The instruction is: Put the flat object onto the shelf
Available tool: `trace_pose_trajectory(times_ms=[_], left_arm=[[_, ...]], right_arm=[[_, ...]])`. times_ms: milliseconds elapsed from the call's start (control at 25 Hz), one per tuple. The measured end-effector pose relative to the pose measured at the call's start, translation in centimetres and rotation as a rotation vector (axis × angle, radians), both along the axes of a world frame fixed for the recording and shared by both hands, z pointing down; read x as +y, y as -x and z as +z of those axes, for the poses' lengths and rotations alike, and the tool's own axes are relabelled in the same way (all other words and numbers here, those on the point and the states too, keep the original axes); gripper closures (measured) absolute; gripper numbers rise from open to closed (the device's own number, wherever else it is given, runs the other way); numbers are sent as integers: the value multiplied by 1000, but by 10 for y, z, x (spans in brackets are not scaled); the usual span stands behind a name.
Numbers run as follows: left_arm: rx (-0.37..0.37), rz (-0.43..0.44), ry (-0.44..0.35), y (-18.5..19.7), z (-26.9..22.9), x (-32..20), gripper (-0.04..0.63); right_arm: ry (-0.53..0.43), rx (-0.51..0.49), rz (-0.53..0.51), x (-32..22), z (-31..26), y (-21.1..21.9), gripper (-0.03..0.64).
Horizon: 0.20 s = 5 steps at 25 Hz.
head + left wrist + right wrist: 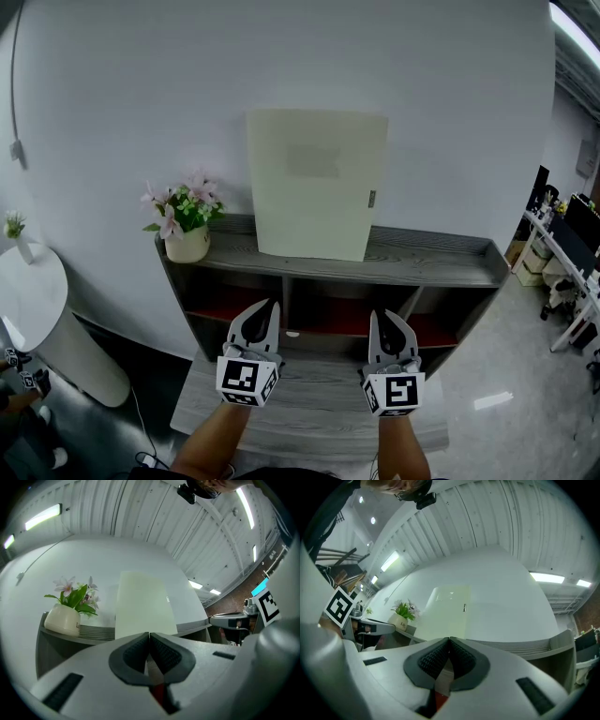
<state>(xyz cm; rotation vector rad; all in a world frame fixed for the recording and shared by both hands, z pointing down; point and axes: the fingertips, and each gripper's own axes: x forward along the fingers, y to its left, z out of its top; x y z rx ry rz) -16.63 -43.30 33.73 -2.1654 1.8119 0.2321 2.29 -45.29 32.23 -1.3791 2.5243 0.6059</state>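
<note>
Hand-held grippers, left [272,306] and right [382,317], hang below shelved flat object [317,183].

left hand-held gripper [268,307], right hand-held gripper [382,319] — both closed

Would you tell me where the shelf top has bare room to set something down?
The widest bare stretch of the shelf top runs from the pale board to its right end. Between the flower pot and the board it is tight.
</note>
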Motion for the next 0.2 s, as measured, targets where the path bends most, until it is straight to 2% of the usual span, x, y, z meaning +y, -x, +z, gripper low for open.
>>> trace_pose_trajectory(times_ms=[200], left_arm=[[-7,-11,12,2,2,-3,588]], right_arm=[[-29,-9,-4,0,-9,-4,592]])
